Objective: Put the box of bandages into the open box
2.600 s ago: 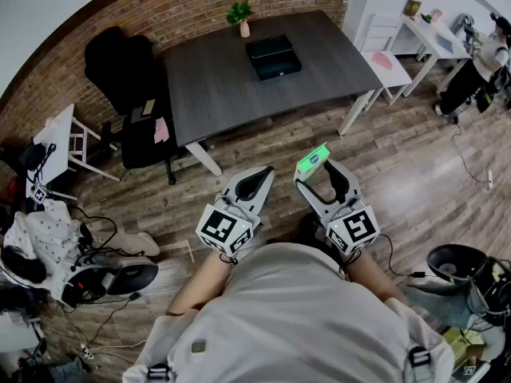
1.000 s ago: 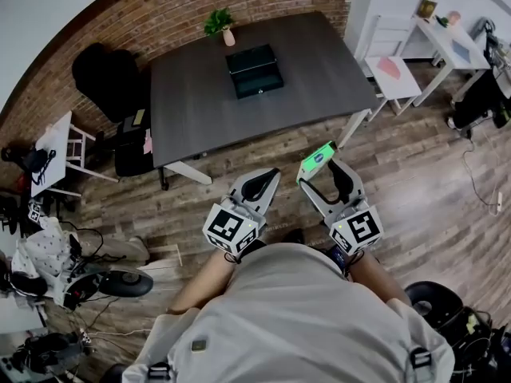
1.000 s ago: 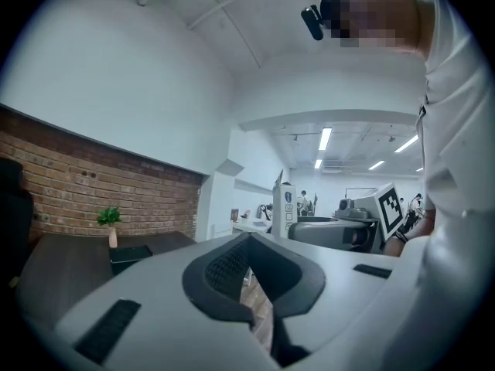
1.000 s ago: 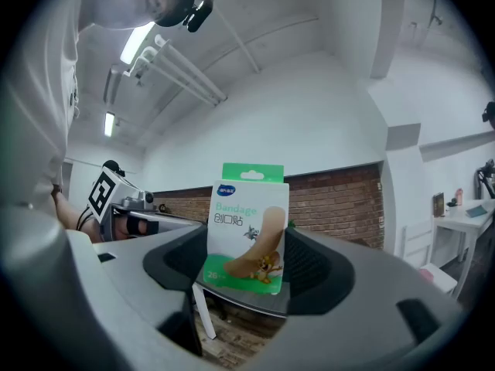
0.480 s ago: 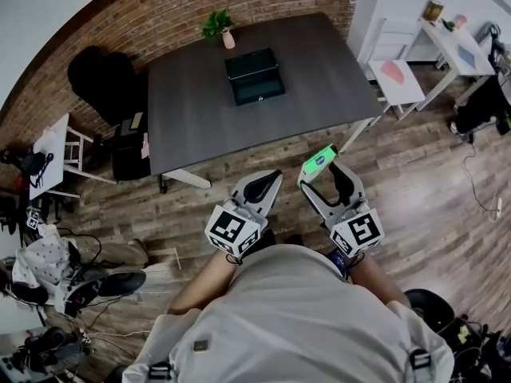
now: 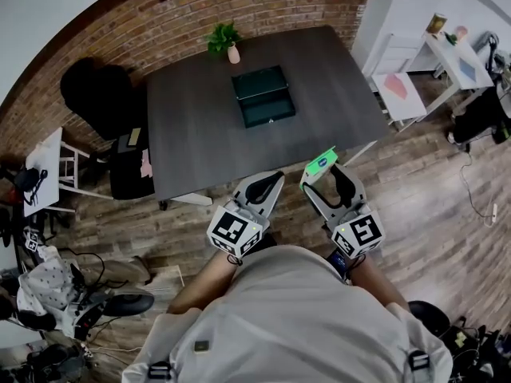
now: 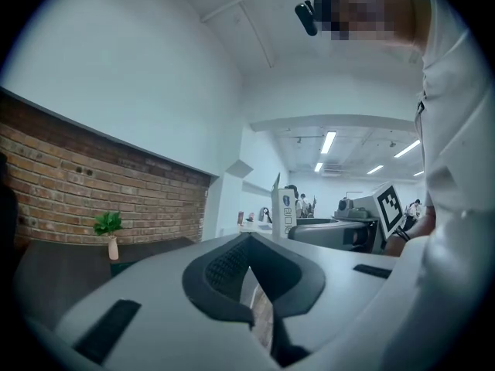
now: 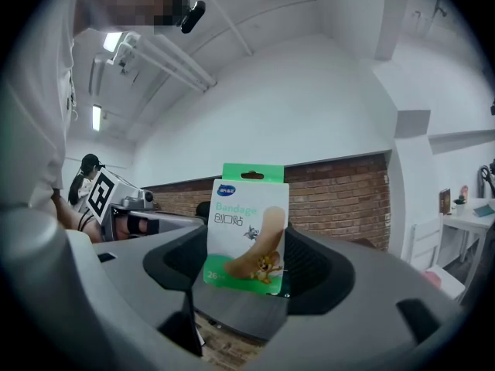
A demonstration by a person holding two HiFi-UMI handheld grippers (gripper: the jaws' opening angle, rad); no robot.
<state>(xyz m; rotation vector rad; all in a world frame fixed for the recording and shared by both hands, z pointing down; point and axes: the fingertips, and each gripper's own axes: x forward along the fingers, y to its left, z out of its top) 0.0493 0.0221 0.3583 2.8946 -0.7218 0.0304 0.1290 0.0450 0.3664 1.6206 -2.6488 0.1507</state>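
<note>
— Where is the box of bandages (image 6: 319,163) right now?

— In my right claw (image 6: 323,174). The two jaws are pressed against its sides. In the right gripper view the box of bandages (image 8: 247,215) stands upright between them, with its green hang tab on top and its printed face toward the camera. My right claw (image 8: 249,263) grips its lower half.

— And your other one?

— My left claw (image 6: 271,179) has nothing in it. In the left gripper view my left claw (image 7: 249,242) has its tips closed together, with only a thin slit lower down that shows the wooden floor (image 6: 415,190).

— How far are you from the open box (image 6: 262,96)?

— Well apart. It sits on the dark tabletop (image 6: 192,134), around the middle and toward the far side, and it is dark green. A small plant (image 6: 225,37) in a pale vase stands behind it at the far edge, close to the brick wall (image 6: 160,14). I hold both claws side by side in front of my chest. They are over the floor, just short of the near edge of the tabletop, and they point toward it.

— Anything else around?

— A black chair (image 6: 96,86) is at the left end of the tabletop. A white side table (image 6: 403,86) stands off the right end. The plant (image 7: 108,226) also shows in the left gripper view, low against the brick wall (image 7: 77,184).
</note>
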